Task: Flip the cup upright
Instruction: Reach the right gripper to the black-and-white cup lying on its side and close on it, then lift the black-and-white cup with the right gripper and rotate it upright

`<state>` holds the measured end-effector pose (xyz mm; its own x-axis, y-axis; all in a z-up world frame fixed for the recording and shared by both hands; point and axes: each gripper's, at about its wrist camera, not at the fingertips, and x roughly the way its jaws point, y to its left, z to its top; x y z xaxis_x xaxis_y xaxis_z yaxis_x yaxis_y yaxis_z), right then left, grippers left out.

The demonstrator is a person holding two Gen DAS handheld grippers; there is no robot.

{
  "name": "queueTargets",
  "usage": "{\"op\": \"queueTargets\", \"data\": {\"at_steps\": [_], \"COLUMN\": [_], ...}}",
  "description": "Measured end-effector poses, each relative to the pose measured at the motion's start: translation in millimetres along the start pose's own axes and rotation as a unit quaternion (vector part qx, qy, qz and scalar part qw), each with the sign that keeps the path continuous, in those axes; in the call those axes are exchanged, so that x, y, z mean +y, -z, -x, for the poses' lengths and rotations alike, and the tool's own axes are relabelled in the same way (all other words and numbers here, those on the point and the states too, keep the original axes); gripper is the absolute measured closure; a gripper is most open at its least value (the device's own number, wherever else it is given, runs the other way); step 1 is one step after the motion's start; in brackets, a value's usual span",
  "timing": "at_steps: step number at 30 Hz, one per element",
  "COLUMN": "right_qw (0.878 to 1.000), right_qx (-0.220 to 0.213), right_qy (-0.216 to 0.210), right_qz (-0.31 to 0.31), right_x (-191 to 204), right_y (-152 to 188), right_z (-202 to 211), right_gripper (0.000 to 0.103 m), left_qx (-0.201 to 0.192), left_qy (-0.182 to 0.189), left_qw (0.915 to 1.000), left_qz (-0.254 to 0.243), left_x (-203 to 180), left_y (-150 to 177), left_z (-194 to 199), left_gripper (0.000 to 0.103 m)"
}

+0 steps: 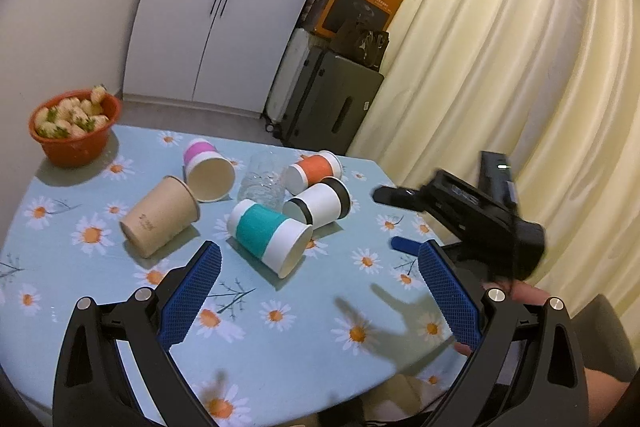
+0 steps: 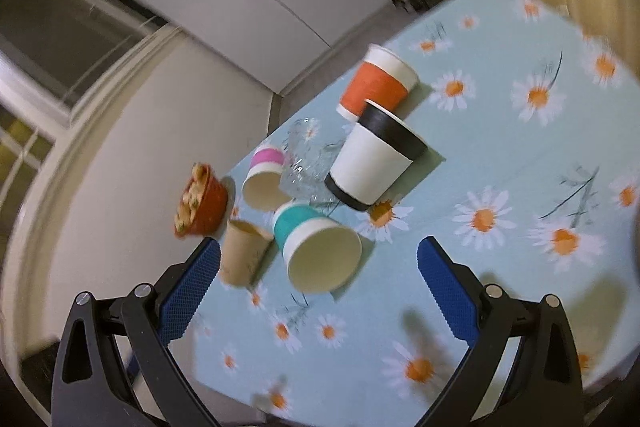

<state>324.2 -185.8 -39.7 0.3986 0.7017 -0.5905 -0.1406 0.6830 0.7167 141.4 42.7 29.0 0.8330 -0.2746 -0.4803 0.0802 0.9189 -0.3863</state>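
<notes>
Five paper cups are seen tipped on their sides on the daisy tablecloth [image 1: 304,339], so none is upright yet. At far left an orange bowl [image 1: 76,143] of pale fruit is parked clear of the work area. Next comes the plain brown cup [image 1: 160,217], its mouth toward the pink-banded cup [image 1: 208,169]. A clear glass [image 1: 262,183] is placed mid-cluster, seemingly mouth down, though that is hard to confirm. The teal-banded cup [image 1: 270,237] lies nearest, mouth facing the right gripper's camera, which makes it the likely target. Behind it the black-banded cup [image 1: 320,205] and orange-banded cup [image 1: 314,173] lie touching or nearly so.

The left gripper [image 1: 320,291] is held wide apart above the cloth, nothing between its pads, probably kept back as a spare. The right gripper [image 2: 320,287] is likewise spread wide and empty, tilted and lined up on the teal cup's rim, well suited for a side grasp. Blur in the right view suggests motion. Crowding is judged the main risk: neighbours may be knocked.
</notes>
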Motion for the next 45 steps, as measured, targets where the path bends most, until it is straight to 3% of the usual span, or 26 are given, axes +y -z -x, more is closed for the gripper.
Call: {"op": "queueTargets", "data": {"at_steps": [5,8,15,22,28,45], "right_qw": [0.996,0.993,0.989,0.983,0.981,0.982], "right_qx": [0.012,0.016,0.006,0.017,0.017,0.014], "right_qy": [-0.007,-0.001,0.015,0.029,0.042,0.023], "right_qz": [-0.084,-0.117,-0.146,-0.183,-0.188,-0.185], "right_x": [-22.9,-35.5,-41.6,-55.5,-61.3,-53.8], "right_y": [-19.8,-29.1,-47.3,-51.2,-54.7,-61.1], "right_z": [-31.9,-48.9,-66.1,-85.8,-90.5,-75.4], "right_gripper": [0.006,0.015,0.022,0.029,0.04,0.041], "left_qx": [0.01,0.014,0.015,0.013,0.014,0.011], "left_qy": [0.021,0.032,0.049,0.04,0.038,0.032], "left_qw": [0.9994,0.9988,0.9965,0.9957,0.996,0.996], "left_qz": [0.025,0.034,0.067,0.082,0.08,0.082], "left_x": [5.4,7.0,18.8,28.9,28.9,31.8], "left_y": [-5.4,-9.5,-14.3,-15.4,-15.8,-12.9], "left_z": [-20.7,-31.2,-46.4,-44.2,-41.8,-38.3], "left_gripper": [0.007,0.007,0.007,0.007,0.007,0.007]}}
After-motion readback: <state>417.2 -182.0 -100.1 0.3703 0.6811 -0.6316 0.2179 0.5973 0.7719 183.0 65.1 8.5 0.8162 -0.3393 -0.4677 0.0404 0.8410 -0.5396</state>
